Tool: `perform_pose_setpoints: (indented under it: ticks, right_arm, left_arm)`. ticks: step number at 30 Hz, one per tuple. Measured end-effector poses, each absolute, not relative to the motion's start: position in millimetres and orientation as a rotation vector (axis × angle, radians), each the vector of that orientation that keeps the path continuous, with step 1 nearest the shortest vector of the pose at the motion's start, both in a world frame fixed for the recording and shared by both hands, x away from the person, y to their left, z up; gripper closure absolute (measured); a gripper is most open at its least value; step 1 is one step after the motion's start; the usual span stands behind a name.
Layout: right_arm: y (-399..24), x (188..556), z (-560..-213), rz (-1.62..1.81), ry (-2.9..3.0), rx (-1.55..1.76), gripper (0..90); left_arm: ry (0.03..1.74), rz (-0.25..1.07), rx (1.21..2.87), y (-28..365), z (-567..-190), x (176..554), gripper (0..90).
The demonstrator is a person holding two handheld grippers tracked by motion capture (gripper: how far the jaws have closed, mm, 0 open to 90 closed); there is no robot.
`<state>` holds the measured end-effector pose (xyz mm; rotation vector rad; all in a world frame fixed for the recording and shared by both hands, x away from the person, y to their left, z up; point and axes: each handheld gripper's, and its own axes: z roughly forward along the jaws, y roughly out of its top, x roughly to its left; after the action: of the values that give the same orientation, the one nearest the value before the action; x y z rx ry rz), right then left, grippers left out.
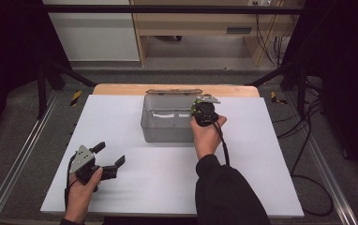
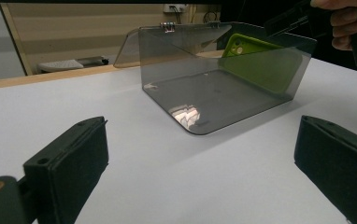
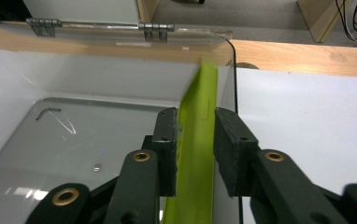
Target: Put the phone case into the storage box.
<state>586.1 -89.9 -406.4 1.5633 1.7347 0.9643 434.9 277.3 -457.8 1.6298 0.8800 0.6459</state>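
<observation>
Green phone case (image 3: 196, 140) stands on edge between my right gripper (image 3: 195, 144) fingers (image 3: 167, 140), inside the smoky clear box (image 1: 167, 133), against its right wall; the pads look slightly parted from it. My left gripper (image 1: 108, 156) rests on the desk (image 1: 167, 183), fingers (image 2: 69, 168) wide apart, empty.
</observation>
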Motion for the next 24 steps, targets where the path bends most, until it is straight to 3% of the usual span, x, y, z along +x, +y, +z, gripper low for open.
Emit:
perform_pose_setpoints:
  ticks: [18, 24]
  right_arm:
    - [-95.8, 577.0, -392.8, 1.048, 1.683, 1.484, 56.6]
    - [-95.7, 572.9, -388.1, 1.095, 1.677, 1.449, 48.0]
  left_arm:
    - [0.881, 0.648, 1.628, 277.5, -457.6, 434.8, 2.8]
    - [0.881, 0.648, 1.629, 277.3, -457.6, 434.7, 2.8]
